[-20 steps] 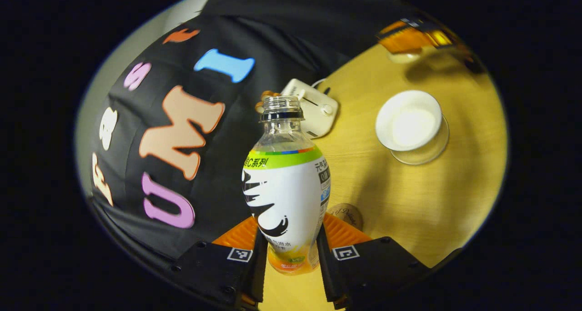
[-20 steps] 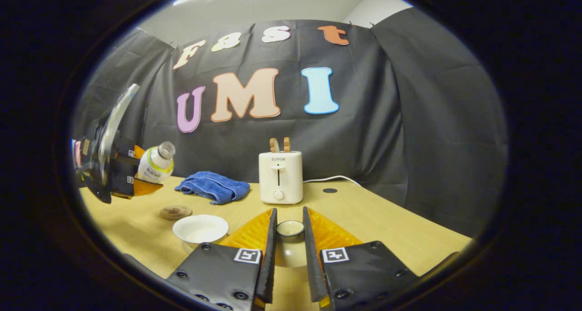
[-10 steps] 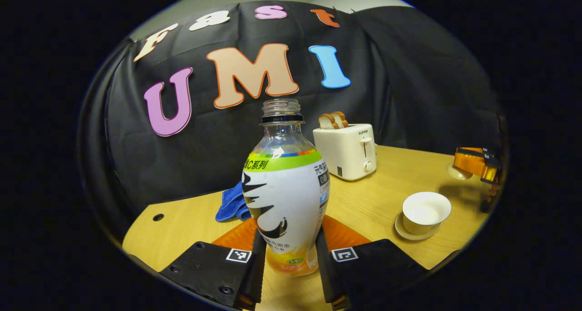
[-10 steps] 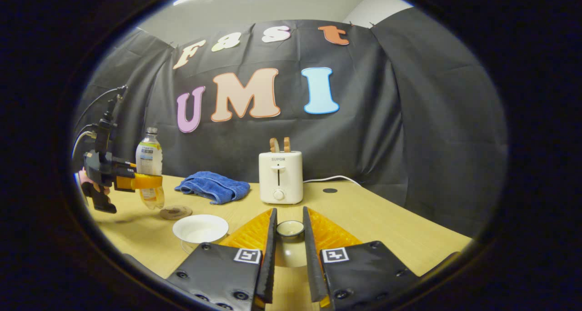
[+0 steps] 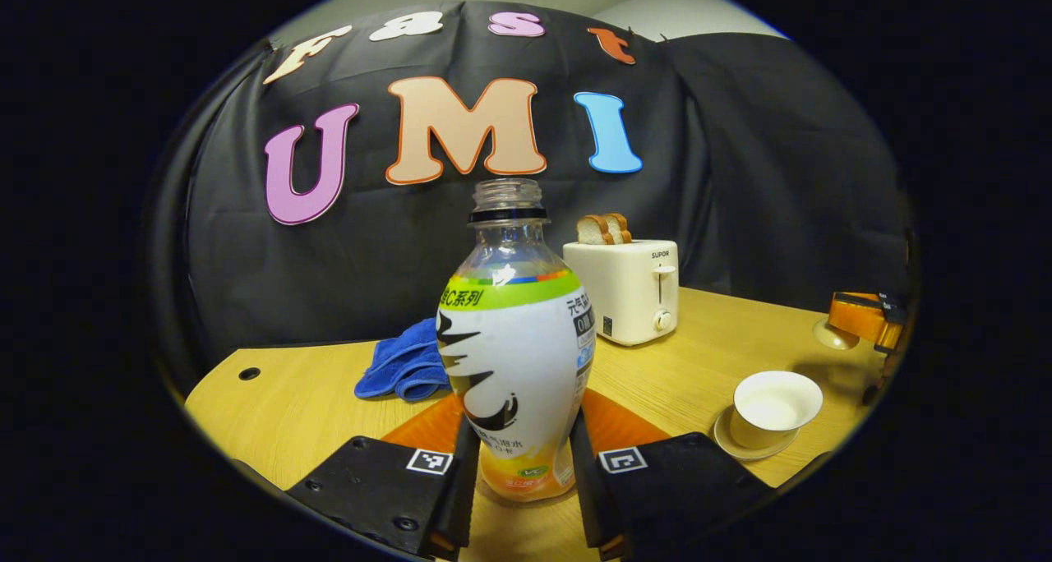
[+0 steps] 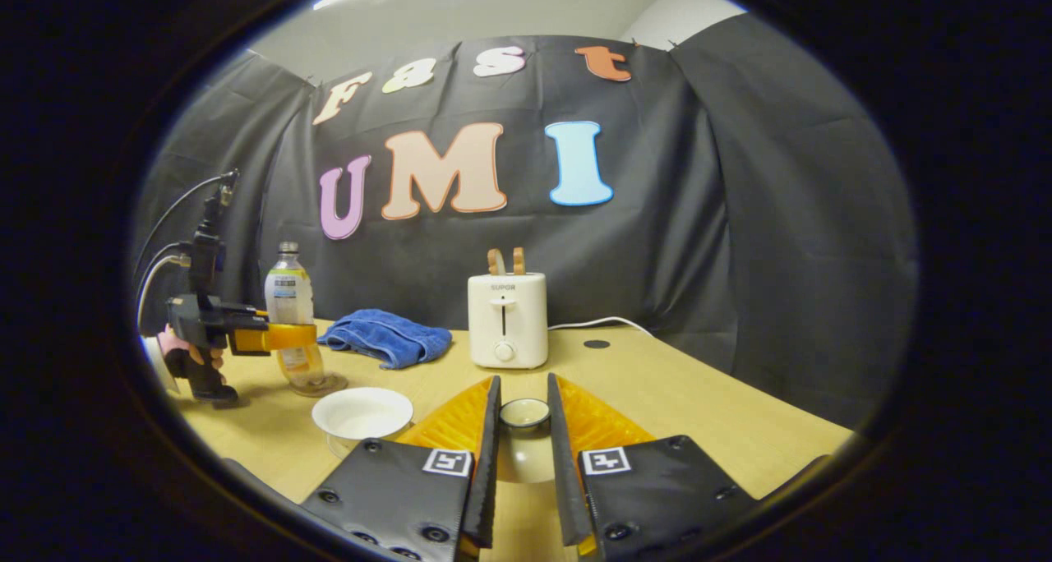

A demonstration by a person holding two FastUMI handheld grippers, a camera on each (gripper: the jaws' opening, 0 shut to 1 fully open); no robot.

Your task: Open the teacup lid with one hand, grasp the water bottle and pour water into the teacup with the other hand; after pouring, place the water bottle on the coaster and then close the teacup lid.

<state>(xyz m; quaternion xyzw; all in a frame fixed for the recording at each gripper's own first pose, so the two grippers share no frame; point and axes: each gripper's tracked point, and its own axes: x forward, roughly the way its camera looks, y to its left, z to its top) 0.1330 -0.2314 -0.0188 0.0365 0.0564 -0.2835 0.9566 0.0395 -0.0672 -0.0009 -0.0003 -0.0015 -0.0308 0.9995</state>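
Observation:
My left gripper is shut on the water bottle, which stands upright with no cap. In the right gripper view that bottle has its base on or just above the round coaster, with the left gripper clamped round it. The open white teacup sits on its saucer to the right. My right gripper is shut on the knob of the teacup lid, held above the table to the right of the teacup.
A white toaster with bread slices stands at the back by the black cloth. A crumpled blue towel lies left of it. A person's hand grips the left tool. The wooden table stretches off to the right.
The bottle has swung from tilted toward the teacup to upright, then moved right and down onto the coaster's spot. The right gripper has kept still with the lid.

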